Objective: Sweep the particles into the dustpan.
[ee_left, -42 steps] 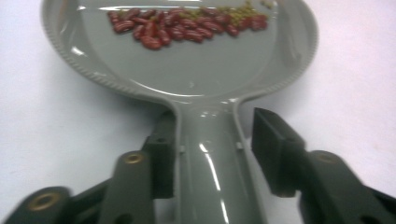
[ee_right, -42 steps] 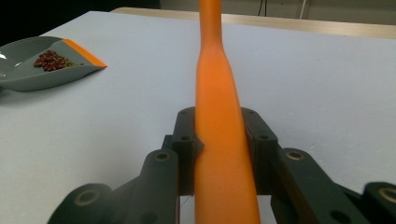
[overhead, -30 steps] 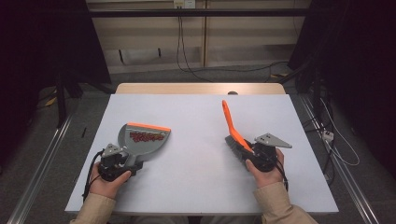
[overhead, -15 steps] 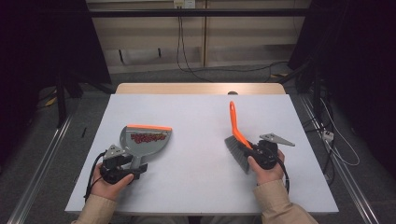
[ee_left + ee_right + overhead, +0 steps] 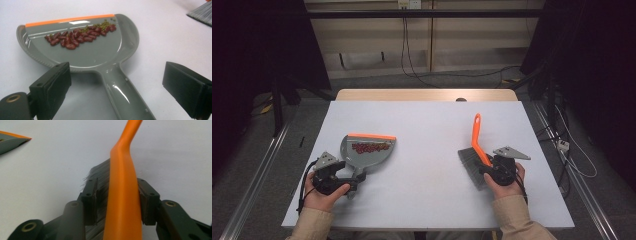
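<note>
Brush tilting upright as the dustpan settles flat

Swinging since a second ago, the brush (image 5: 475, 150) is now standing with its orange handle pointing almost straight toward the top of the frame instead of leaning to the upper left, and the dustpan (image 5: 367, 151) is sitting slightly lower in the left half of the high view. On the pale bench (image 5: 432, 130) the two are lying well apart, at lower left and lower right.

In the right gripper view the right gripper (image 5: 117, 202) is clamping the orange handle where it meets the grey bristles, jaws pressing on both sides, likely to keep the bristle head steady against the bench. In the left gripper view the left gripper (image 5: 120, 87) is standing wide open, its jaws straddling the grey dustpan handle without touching it, so the pan is resting on its own. Red beans (image 5: 75, 38) and a few small green ones are gathering just behind the orange lip at the upper middle of that view, probably kept level so nothing rolls out.

No brand, label or writing is showing on either tool
</note>
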### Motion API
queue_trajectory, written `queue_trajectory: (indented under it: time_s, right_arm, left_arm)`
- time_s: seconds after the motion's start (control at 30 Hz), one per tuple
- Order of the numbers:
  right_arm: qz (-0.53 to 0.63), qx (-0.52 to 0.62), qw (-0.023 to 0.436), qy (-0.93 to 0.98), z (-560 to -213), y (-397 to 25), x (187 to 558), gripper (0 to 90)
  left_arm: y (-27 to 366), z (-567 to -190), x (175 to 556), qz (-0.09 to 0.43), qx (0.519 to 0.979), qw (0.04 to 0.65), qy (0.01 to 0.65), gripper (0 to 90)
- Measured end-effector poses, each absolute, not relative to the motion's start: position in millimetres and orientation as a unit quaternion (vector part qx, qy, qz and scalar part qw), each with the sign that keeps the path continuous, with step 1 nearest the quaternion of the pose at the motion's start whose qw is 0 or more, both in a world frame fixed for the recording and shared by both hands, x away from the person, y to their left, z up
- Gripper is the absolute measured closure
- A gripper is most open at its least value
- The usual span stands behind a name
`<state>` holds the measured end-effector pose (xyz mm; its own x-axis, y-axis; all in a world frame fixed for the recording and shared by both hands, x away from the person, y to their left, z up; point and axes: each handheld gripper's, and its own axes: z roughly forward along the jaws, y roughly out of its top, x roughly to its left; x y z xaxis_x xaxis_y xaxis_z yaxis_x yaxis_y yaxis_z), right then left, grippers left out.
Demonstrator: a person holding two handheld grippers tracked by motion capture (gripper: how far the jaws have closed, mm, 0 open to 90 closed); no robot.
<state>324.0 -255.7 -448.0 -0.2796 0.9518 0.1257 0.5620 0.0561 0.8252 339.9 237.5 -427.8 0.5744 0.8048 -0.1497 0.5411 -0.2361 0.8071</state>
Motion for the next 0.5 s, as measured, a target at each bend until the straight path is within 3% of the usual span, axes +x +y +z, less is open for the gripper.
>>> queue_trajectory:
  time_s: [0.1,0.2,0.3,0.5]
  right_arm:
    - [0.407,0.549,0.227,0.694,-450,-259,318,45.6]
    - [0.407,0.547,0.246,0.689,-449,-265,311,35.3]
    - [0.431,0.530,0.261,0.682,-443,-275,307,34.0]
    - [0.466,0.495,0.272,0.681,-437,-284,305,22.5]
  left_arm:
    - [238,-425,341,0.155,0.772,0.439,0.433,7.8]
    - [238,-425,342,0.156,0.770,0.444,0.431,7.6]
    - [239,-422,345,0.159,0.771,0.458,0.413,7.6]
    - [239,-414,350,0.166,0.770,0.490,0.373,6.7]
